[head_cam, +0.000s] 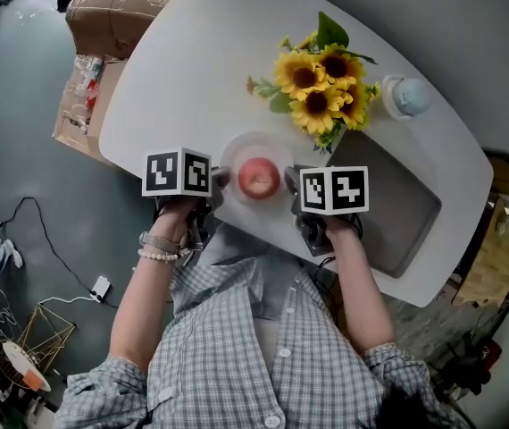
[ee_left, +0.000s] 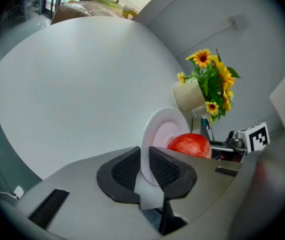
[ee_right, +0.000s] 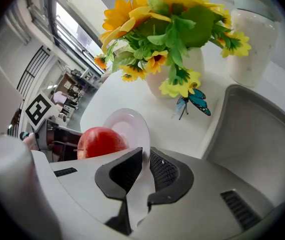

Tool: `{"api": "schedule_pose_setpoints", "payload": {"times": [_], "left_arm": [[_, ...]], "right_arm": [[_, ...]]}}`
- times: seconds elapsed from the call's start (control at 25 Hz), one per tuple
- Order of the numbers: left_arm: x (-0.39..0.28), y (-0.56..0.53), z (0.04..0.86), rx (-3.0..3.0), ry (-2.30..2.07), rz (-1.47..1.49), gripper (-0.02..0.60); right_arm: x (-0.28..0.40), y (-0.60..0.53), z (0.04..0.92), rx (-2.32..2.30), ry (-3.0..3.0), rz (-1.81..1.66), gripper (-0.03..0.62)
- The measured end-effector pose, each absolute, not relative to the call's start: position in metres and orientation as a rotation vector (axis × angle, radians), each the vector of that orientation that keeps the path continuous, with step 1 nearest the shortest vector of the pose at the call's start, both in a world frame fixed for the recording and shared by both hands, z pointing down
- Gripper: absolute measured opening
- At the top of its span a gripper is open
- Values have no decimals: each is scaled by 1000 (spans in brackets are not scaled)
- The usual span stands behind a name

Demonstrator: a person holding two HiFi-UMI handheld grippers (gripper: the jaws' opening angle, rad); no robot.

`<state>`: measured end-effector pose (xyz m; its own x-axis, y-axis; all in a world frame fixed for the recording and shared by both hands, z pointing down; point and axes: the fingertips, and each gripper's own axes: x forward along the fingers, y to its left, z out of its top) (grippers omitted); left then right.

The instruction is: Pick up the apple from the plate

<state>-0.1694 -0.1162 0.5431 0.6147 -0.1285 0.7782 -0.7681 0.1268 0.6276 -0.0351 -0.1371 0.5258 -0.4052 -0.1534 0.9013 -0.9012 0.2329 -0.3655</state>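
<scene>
A red apple (head_cam: 259,178) lies on a small white plate (head_cam: 254,150) near the front edge of the white table (head_cam: 174,88). My left gripper (head_cam: 221,179) is at the plate's left side and is shut on its rim. In the left gripper view both pads (ee_left: 163,170) pinch the plate (ee_left: 165,129), and the apple (ee_left: 190,145) sits just beyond. My right gripper (head_cam: 292,182) is shut on the opposite rim. In the right gripper view the plate (ee_right: 132,126) is clamped between the jaws, with the apple (ee_right: 100,141) to their left. Whether the plate rests on the table cannot be told.
A pale vase of sunflowers (head_cam: 321,83) stands behind the plate, and a white lidded pot (head_cam: 406,96) is to its right. A grey tray (head_cam: 397,208) lies at the right of the table. A cardboard box (head_cam: 116,7) is on the floor beyond the table's left.
</scene>
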Motion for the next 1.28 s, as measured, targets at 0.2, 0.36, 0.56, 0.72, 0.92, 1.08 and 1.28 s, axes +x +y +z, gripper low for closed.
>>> {"api": "schedule_pose_setpoints", "payload": {"times": [0.2, 0.36, 0.56, 0.72, 0.92, 1.08, 1.28], "left_arm": [[-173, -118, 546, 1389, -817, 549, 49], [-174, -118, 547, 1403, -809, 560, 49], [-174, -118, 546, 1409, -792, 561, 49], [-173, -119, 544, 1420, -779, 529, 51], [-173, -122, 542, 1436, -791, 486, 84], [-183, -129, 537, 1431, -856, 423, 91], [-202, -134, 526, 1471, -969, 417, 91]], "right_arm": [[-40, -144, 529, 975, -1735, 1165, 57], [-43, -147, 532, 966, -1728, 1124, 57], [-46, -146, 535, 921, -1721, 1014, 57], [-46, -148, 533, 936, -1748, 998, 57], [-45, -150, 534, 996, -1779, 927, 57], [-44, -158, 525, 1064, -1809, 846, 57], [-32, -173, 500, 1222, -1860, 739, 56]]}}
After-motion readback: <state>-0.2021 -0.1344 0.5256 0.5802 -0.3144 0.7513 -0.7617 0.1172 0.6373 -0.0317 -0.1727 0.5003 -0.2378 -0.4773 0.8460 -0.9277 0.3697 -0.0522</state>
